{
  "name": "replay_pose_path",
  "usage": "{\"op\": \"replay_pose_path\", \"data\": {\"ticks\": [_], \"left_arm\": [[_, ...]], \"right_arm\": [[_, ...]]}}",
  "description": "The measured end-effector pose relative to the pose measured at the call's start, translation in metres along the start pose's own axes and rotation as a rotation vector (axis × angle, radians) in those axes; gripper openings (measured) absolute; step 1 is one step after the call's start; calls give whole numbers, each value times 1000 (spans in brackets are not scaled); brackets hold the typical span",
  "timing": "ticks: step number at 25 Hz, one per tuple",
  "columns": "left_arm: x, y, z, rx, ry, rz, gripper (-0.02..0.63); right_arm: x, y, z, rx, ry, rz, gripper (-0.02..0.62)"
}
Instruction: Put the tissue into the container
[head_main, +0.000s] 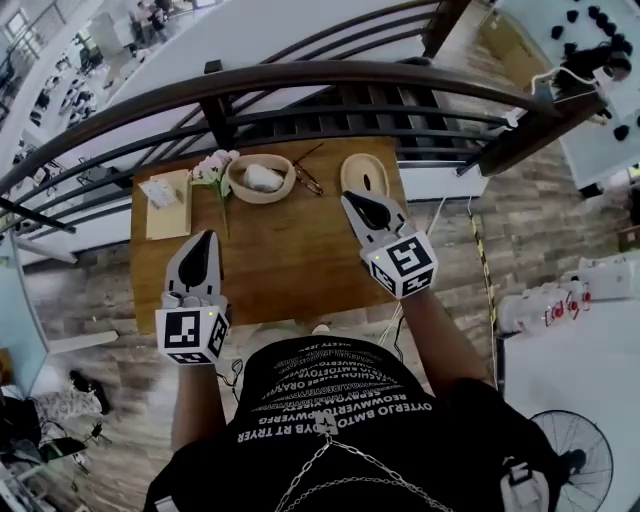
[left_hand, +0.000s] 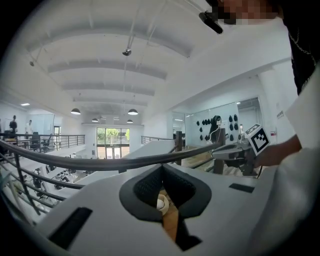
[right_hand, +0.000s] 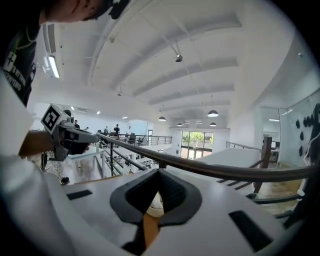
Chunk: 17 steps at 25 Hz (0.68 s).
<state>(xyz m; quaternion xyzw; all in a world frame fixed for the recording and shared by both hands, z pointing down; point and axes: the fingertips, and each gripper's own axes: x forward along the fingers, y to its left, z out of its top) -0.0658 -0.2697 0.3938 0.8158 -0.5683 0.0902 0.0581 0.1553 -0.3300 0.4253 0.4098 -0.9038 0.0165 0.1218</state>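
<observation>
Trouble could begin on the left. The left gripper (head_main: 205, 241) hovers over the wooden table (head_main: 280, 272) with its jaws together and empty, near the pink flowers (head_main: 214, 168), and a careless reach might knock them over. The crumpled tissue (head_main: 262, 178) lies in the round bowl (head_main: 238, 190), beside the glasses (head_main: 308, 180). The right gripper (head_main: 355, 205), also closed on nothing, is just in front of the oval tray (head_main: 346, 172). With closed jaws it would probably only push the tissue, not take it.
</observation>
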Motion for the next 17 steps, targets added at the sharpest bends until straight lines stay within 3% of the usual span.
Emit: {"op": "replay_pose_path", "data": {"ticks": [6,17], "left_arm": [[-10,-28,0,20,2,-7,28],[-45,-33,8,66,26,15,28]], "right_arm": [[-39,9,6,17,-26,14,14],[-50,31,20,52,-44,48,14]]}}
